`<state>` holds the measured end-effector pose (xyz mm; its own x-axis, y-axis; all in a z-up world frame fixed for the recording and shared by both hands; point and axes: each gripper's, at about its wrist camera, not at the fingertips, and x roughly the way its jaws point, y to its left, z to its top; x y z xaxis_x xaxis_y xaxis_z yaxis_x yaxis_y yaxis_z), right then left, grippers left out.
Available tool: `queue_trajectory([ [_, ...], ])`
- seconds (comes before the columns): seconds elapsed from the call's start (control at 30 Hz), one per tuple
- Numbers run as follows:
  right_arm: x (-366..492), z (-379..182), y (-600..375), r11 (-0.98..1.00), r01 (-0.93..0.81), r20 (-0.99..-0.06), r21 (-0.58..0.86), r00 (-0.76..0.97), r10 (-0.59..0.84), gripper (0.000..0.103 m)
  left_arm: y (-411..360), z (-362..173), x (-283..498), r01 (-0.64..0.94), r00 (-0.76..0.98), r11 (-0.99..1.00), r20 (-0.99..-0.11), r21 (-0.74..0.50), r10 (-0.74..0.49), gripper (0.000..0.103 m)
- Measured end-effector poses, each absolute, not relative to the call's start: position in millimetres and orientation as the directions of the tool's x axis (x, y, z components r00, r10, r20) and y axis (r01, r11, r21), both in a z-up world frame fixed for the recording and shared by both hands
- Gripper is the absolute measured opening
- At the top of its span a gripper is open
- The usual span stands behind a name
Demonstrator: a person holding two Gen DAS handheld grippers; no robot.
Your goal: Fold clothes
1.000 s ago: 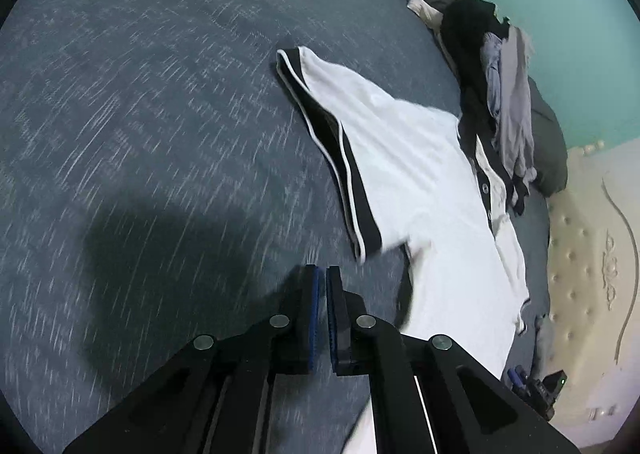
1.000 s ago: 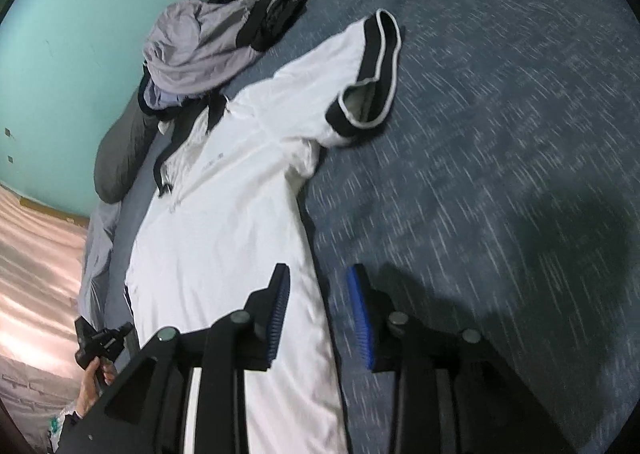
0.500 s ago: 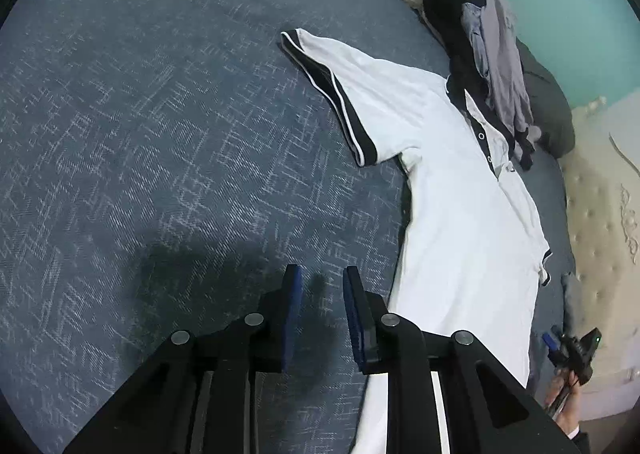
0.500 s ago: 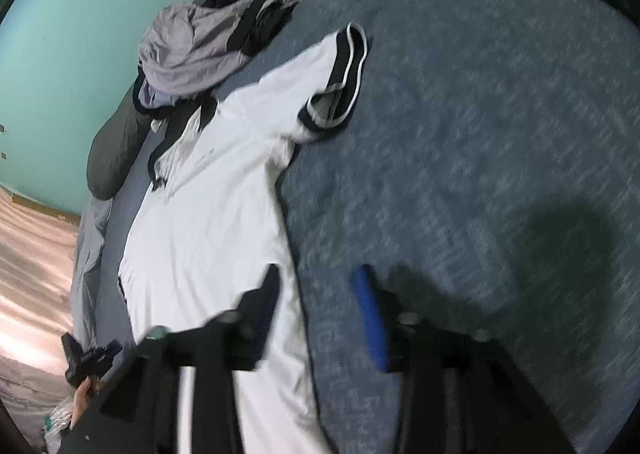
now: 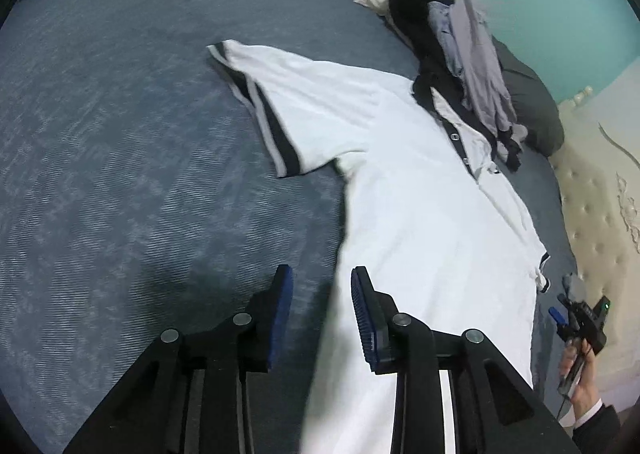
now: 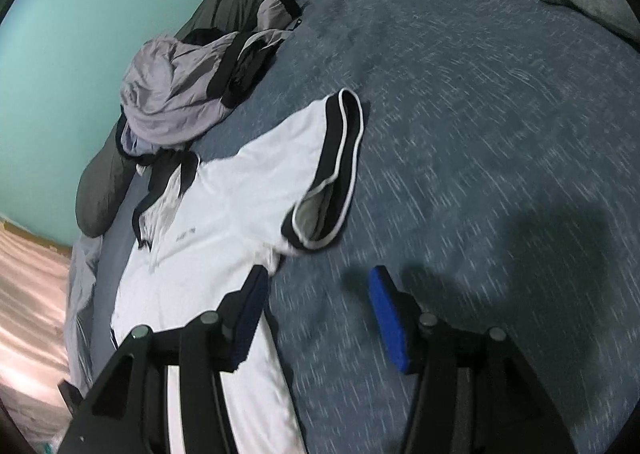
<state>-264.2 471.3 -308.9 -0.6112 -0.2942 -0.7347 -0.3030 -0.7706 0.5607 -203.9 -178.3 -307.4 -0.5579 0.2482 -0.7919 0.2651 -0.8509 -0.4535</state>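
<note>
Two claws, left claw point(image 5: 322, 308) and right claw point(image 6: 318, 308), gape empty beside polo shirt point(image 5: 420, 193); shirt flat on bed point(image 5: 120, 173), soft, light, limp; pinch side hems.

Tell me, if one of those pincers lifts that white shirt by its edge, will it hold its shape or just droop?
Probably droop: the shirt lies limp and creased on the bed, its sleeve flopped open. It looks thin, so likely light. A push might bunch it on the textured cover rather than slide it.
</note>
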Motion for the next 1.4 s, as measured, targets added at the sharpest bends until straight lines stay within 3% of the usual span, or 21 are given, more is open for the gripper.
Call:
queue_trajectory([
  [0.93,-354,-340,495,-0.773,-0.401,-0.765,0.492,-0.624,-0.163,0.054,-136,-329,-218,0.152,-0.582,-0.900,-0.773,-0.408,0.252,0.041],
  [1.0,-356,-339,492,-0.786,-0.389,-0.760,0.480,-0.631,-0.152,0.049,-136,-331,-218,0.152,-0.579,-0.901,-0.776,-0.405,0.251,0.041],
  [1.17,-359,-336,483,-0.816,-0.347,-0.751,0.462,-0.643,-0.151,0.012,-135,-330,-219,0.152,-0.576,-0.908,-0.781,-0.391,0.240,0.041],
  [1.27,-361,-330,476,-0.841,-0.320,-0.749,0.437,-0.648,-0.142,0.005,-136,-328,-218,0.151,-0.578,-0.908,-0.780,-0.392,0.241,0.041],
  [1.4,-358,-310,472,-0.863,-0.286,-0.714,0.417,-0.691,-0.117,0.003,-137,-325,-218,0.151,-0.583,-0.906,-0.776,-0.395,0.241,0.042],
])
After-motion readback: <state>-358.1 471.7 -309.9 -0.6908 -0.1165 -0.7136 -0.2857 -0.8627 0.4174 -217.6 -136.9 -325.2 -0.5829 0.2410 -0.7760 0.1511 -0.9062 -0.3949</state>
